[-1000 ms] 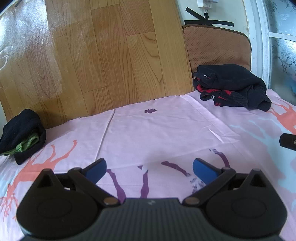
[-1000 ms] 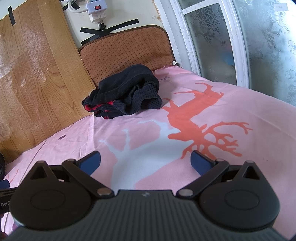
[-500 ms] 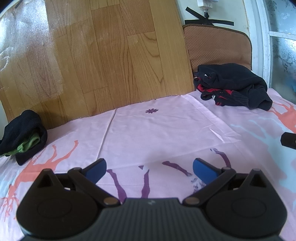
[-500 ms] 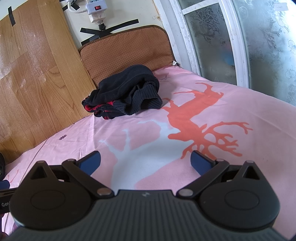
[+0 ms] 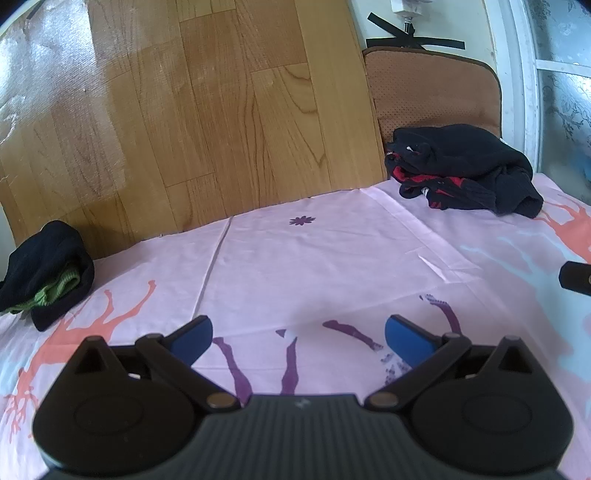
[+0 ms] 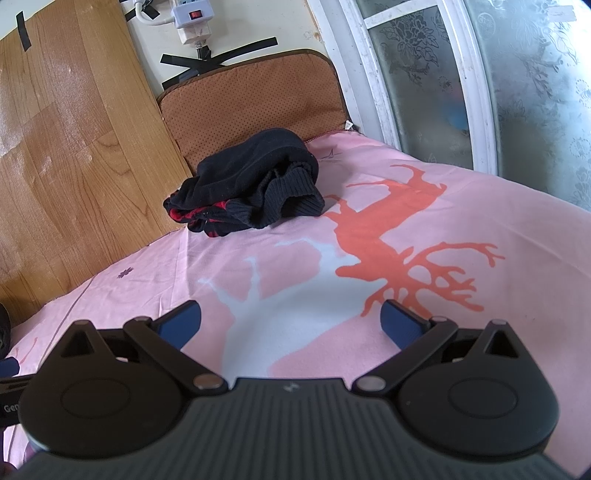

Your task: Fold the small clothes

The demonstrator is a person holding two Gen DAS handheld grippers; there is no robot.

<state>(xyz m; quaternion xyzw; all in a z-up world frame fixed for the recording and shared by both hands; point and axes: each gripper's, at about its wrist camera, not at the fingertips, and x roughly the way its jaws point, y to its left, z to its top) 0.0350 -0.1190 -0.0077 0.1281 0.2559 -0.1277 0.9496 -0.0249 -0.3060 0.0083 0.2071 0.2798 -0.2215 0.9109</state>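
Right wrist view shows the crumpled pile of dark navy and red knit clothes (image 6: 251,188) lying on the pink printed bedsheet (image 6: 461,221), up against the foot of the brown perforated cushion (image 6: 251,107) that leans on the wall. An orange antler-like print on the sheet begins just beside the pile, on its window side. The right gripper (image 6: 290,323) hovers over the sheet, well apart from the pile, with its blue-padded fingers (image 6: 181,323) spread wide and nothing between them.

From the left wrist view the same pile (image 5: 461,173) sits far off to the right, in front of the cushion (image 5: 432,92). A second, smaller bundle of black cloth with a green garment inside (image 5: 48,269) lies at the opposite end of the sheet, close to the wood-grain panel (image 5: 184,110). The left gripper (image 5: 297,338) is also released, its fingers apart and empty above purple markings on the sheet (image 5: 314,258).

Beside the cushion stands a white-framed frosted window (image 6: 480,74), and above it a white power strip (image 6: 192,18) hangs taped to the wall.
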